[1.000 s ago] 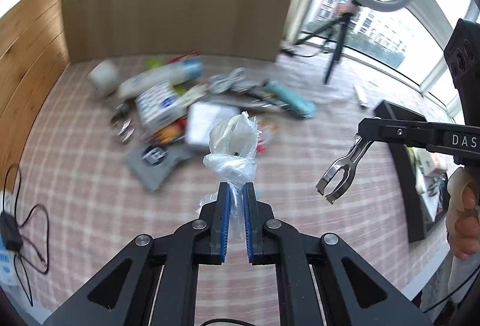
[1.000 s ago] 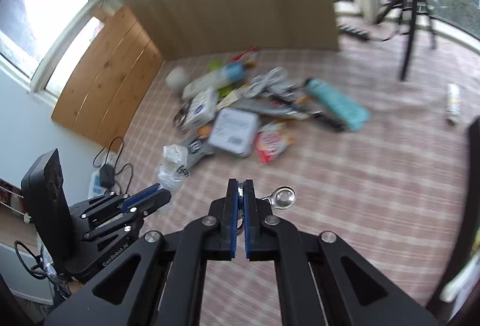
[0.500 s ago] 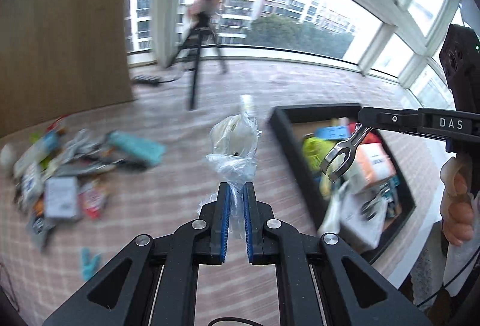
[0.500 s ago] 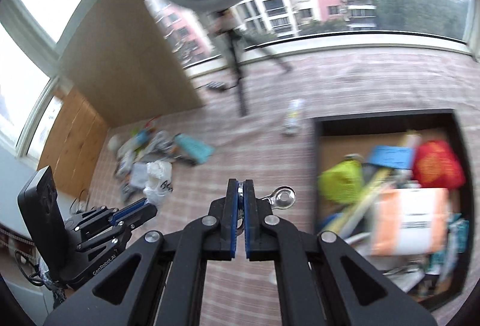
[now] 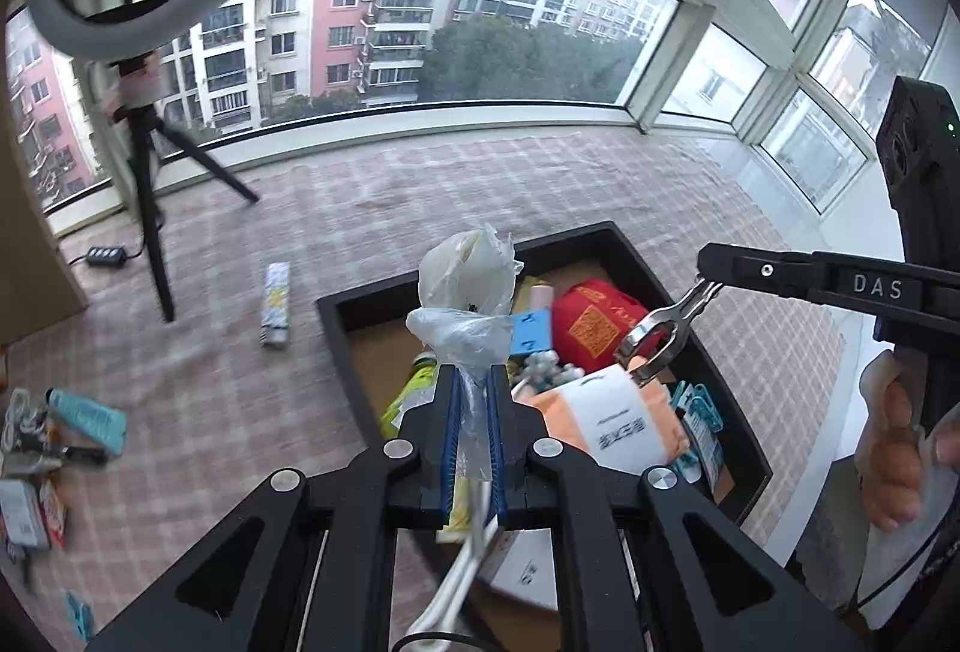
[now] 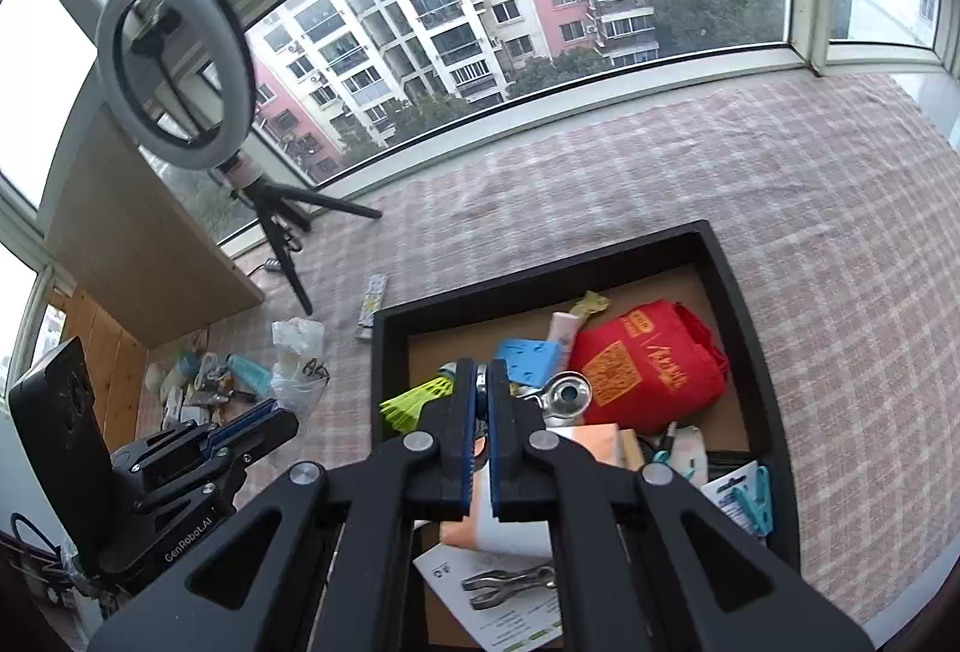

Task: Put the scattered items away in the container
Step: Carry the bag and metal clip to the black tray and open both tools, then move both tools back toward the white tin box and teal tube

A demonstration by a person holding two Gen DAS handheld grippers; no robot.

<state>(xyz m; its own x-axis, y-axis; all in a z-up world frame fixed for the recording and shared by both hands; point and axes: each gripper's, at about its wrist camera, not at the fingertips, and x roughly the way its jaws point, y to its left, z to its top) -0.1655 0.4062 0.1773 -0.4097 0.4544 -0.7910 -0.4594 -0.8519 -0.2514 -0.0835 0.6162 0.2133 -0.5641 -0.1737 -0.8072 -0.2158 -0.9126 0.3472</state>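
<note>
Clearly we had both tools clamped: the left gripper [image 5: 472, 400] pinched the twisted neck of a crinkly plastic bag [image 5: 465, 286], light, soft and slippery, at frame centre above the black container [image 5: 678, 304]; the right gripper [image 6: 478, 403] nipped a stiff metal clip [image 6: 564, 393] by its handle, over the container's middle.

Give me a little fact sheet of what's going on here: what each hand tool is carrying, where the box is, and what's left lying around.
left tool: shut on crumpled clear plastic bag
right tool: shut on shiny metal clip
container: black open tray on the checked cloth, below both tools
in tray: red pouch, orange-and-white packet, blue card
left behind: pile of small items beyond the tray, by the wooden board
</note>
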